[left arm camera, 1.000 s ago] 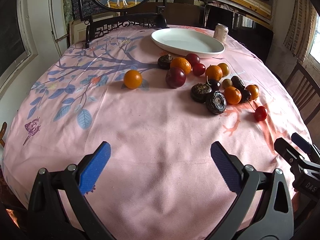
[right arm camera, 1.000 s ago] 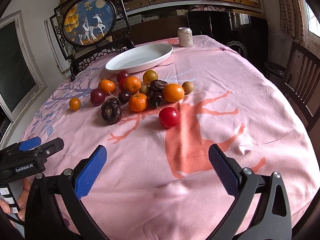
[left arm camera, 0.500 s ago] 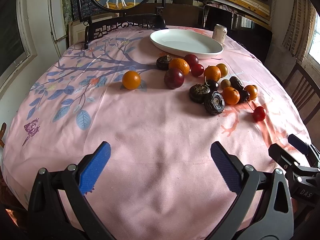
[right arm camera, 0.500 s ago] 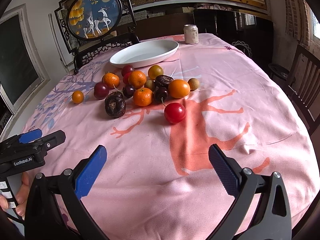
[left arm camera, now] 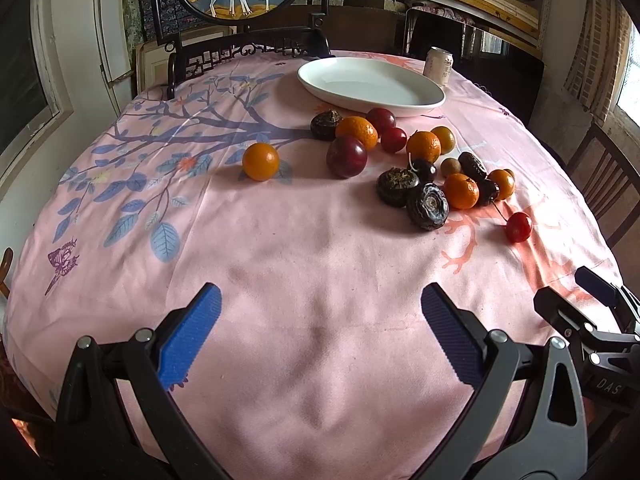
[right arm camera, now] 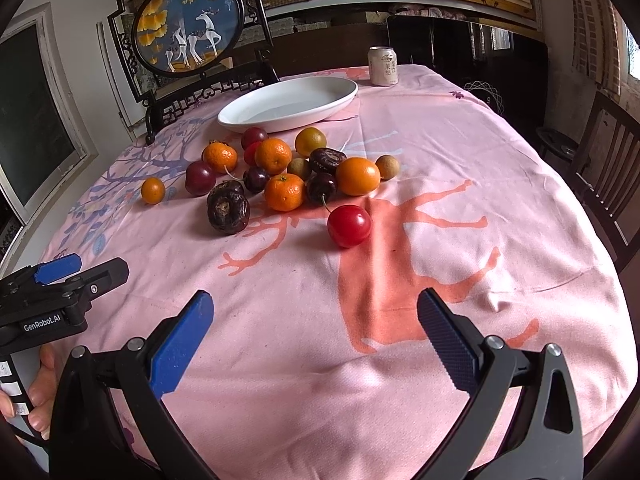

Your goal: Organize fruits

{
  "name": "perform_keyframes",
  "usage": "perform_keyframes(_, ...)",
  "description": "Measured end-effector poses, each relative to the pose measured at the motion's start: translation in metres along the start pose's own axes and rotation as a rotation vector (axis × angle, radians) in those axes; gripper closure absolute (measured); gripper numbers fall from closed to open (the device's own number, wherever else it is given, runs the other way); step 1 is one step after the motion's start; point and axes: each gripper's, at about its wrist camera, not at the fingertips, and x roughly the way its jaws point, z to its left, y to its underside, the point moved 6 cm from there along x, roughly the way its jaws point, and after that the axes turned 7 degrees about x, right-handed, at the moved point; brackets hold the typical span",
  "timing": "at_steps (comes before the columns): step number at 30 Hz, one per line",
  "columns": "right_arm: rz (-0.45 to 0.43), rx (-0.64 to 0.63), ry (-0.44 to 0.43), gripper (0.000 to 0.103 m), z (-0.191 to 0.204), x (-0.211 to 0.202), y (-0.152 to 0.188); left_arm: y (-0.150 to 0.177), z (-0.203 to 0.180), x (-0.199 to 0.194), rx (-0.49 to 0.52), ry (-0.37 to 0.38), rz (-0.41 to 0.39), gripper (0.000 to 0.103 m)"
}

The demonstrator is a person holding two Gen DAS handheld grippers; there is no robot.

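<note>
Both the left claw point(left arm camera: 318, 328) and right claw point(right arm camera: 314, 330) gape wide, empty, fruits point(right arm camera: 284, 191) lying well ahead.

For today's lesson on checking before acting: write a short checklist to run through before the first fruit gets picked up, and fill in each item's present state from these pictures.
1. Left hand-held gripper open and holding nothing: ok.
2. Right hand-held gripper open and holding nothing: ok.
3. Dish has room for fruit: ok, nothing lies in it.
4. Red cherry stands apart from the pile, free to grasp: ok.
5. Lone orange stands apart from the pile: ok.
6. Can upright, off the path from fruit to dish: ok.
</note>
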Motion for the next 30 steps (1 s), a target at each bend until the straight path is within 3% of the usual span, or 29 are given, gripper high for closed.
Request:
perform_keyframes(9, -0.004, -0.004, -0.002, 0.001, 0.000, 0.001, -0.001, 0.000, 0.000, 0.000, -0.001, 0.001, 0.001, 0.002)
perform_keyframes(20, 0.041, -0.066, 0.069, 0.001, -0.010, 0.019, -0.008, -0.008, 0.003, 0.020, 0.011, 0.019, 0.027, 0.002)
perform_keyframes(25, 0.103, -0.089, 0.095, 0.027, -0.016, 0.042, -0.019, -0.013, 0.007, 0.035, 0.013, 0.035, 0.050, 0.002)
perform_keyframes(30, 0.152, -0.087, 0.109, 0.041, -0.017, 0.064, -0.030, -0.022, 0.013, 0.044, -0.002, 0.056, 0.072, 0.002)
